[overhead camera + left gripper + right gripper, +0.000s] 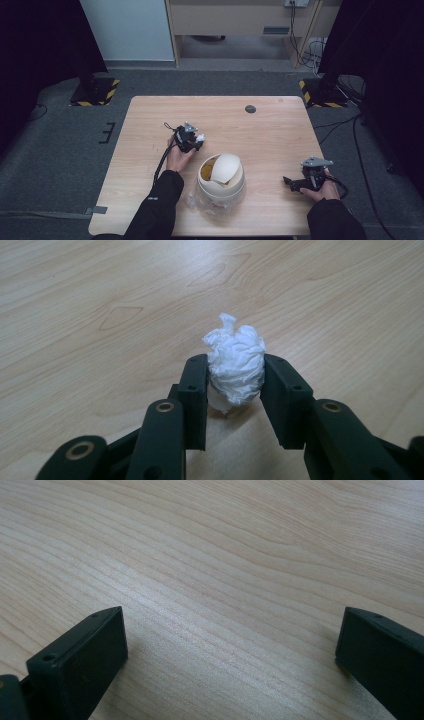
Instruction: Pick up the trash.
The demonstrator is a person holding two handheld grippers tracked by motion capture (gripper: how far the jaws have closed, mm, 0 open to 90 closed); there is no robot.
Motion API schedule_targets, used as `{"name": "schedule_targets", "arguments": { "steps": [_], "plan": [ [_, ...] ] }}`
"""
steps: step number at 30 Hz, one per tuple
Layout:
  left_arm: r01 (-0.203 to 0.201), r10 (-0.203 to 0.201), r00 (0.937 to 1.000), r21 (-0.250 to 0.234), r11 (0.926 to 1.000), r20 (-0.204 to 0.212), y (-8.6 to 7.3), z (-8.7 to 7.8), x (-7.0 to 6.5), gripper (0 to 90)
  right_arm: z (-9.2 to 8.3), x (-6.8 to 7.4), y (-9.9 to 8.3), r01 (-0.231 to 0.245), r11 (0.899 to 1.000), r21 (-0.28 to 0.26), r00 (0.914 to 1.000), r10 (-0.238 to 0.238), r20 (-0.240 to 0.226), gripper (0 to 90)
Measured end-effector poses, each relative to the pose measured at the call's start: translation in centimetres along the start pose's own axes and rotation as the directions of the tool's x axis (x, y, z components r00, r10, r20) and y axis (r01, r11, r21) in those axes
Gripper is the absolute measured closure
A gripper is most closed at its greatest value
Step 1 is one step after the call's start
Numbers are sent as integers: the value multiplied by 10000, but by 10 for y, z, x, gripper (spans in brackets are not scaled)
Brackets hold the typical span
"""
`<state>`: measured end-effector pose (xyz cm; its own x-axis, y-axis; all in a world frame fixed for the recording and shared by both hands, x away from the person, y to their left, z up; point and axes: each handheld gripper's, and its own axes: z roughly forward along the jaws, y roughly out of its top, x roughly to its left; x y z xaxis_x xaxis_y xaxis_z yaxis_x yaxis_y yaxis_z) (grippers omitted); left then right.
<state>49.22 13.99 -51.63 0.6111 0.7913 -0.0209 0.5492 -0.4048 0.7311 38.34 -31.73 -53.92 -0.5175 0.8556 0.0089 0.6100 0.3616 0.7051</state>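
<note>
Left tool [235, 377] clamped on paper wad [236, 362]

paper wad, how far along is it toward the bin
Done: the left gripper has shut on the crumpled paper wad, pads pressing both its sides. In hand: the wad sits low over the table. Left: carrying it to the swing-lid bin. The right gripper rests open, empty.

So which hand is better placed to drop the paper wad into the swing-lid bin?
Left, probably: the left gripper already clamps the crumpled paper wad beside the bin; the right gripper is open and empty.
</note>
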Motion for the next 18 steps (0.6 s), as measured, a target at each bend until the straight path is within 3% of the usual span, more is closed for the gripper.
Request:
{"name": "schedule_targets", "arguments": {
  "steps": [2, 6, 10, 18],
  "plan": [
    [-113, 113, 9999, -155, 9998, -14, -1, -11, 2, 634, 0, 0, 0, -13, 10000, -7, 10000, 13, 4, 5],
    [133, -123, 9998, -598, 9981, 179, -4, -34, 5, 632, 0, 0, 0, -1, 10000, 0, 10000, 1, 2, 5],
    [-41, 63, 9996, -856, 9963, 261, -10, -58, 3, 629, 0, 0, 0, -14, 10000, -6, 10000, 14, 5, 5],
    [-19, 99, 9988, -1632, 9866, 484, -26, -104, -4, 625, 0, 0, 0, 0, 10000, -2, 10000, 0, 1, 5]
  ]
}}
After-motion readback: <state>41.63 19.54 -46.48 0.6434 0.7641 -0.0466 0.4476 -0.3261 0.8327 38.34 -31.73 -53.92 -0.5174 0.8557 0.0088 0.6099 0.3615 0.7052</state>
